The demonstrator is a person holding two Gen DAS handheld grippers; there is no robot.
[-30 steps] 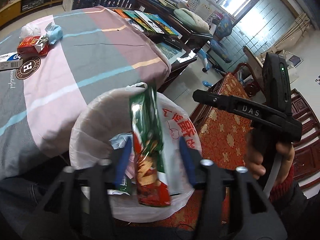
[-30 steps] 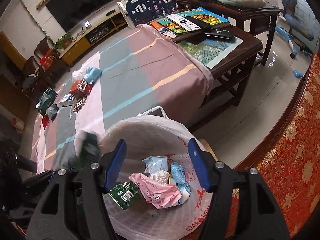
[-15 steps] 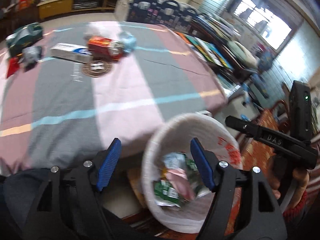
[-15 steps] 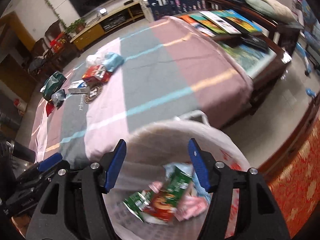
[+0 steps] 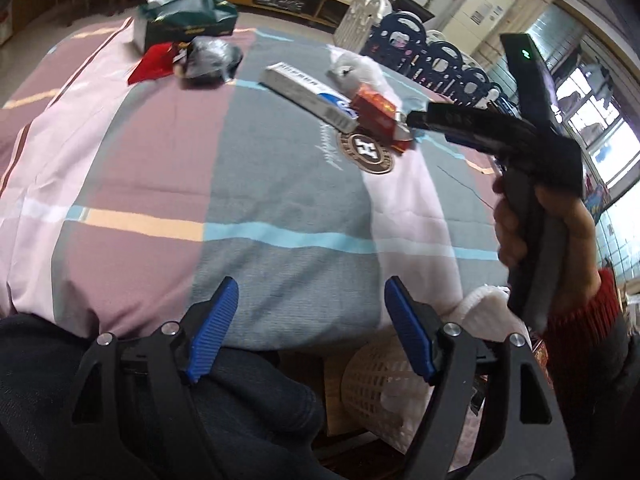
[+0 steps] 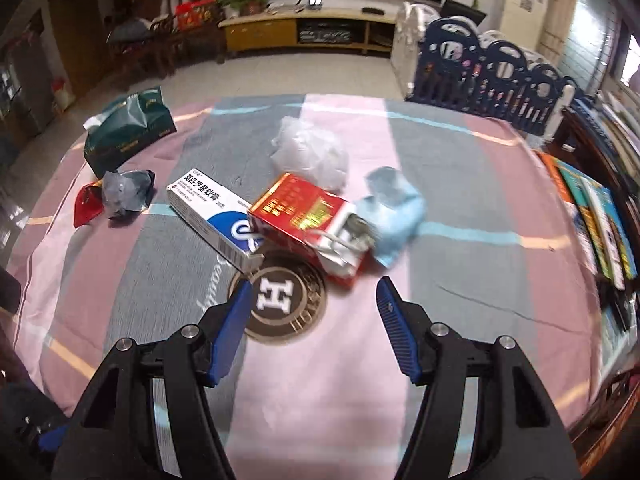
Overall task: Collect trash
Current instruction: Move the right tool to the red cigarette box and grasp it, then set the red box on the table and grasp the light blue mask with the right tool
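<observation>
Several pieces of trash lie on the striped tablecloth (image 6: 460,160): a red box (image 6: 298,210), a white and blue carton (image 6: 212,210), a crumpled clear bag (image 6: 310,152) and a light blue wad (image 6: 394,204). Further left are a grey crumpled wrapper (image 6: 126,190) and a red wrapper (image 6: 86,204). My right gripper (image 6: 314,284) hovers open just short of the red box, nothing between its fingers. My left gripper (image 5: 311,282) hangs over the table's near edge, its jaws opening and empty. The white lined bin (image 5: 384,384) stands below the edge at lower right.
A dark green tissue pack (image 6: 128,132) sits at the table's far left corner. Books (image 6: 600,216) line a side table on the right. A hand (image 5: 536,216) holds the right gripper's handle in the left wrist view. Dark trousers (image 5: 248,392) fill that view's lower left.
A green and red snack packet left the left gripper and landed in the bin. Both grippers then swung away from the bin toward the trash on the table. The left jaws widened.
</observation>
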